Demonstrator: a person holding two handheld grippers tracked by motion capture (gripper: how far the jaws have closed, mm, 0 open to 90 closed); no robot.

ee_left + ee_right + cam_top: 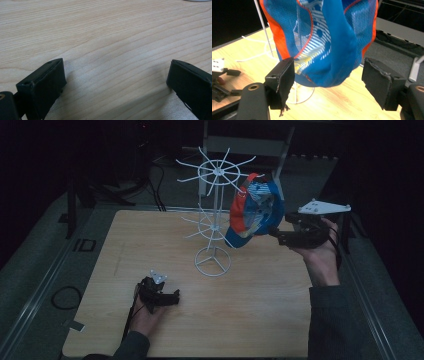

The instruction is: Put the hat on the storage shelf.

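We find the cap (329,42) hanging on the rack (216,220), between our released right tongs (328,82); left tongs (113,82) rest released.

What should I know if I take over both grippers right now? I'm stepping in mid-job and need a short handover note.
Left gripper: jaws open, nothing between them, resting low on the light wooden table, near its front left.
Right gripper: jaws open, standing either side of the lower part of the blue and orange mesh cap; the pads do not press on it.
The cap hangs from an upper spoke of the white wire hat stand in the middle of the table.
Done: cap is on the stand and released.
Left: probably draw the right gripper back clear of the cap without snagging it.
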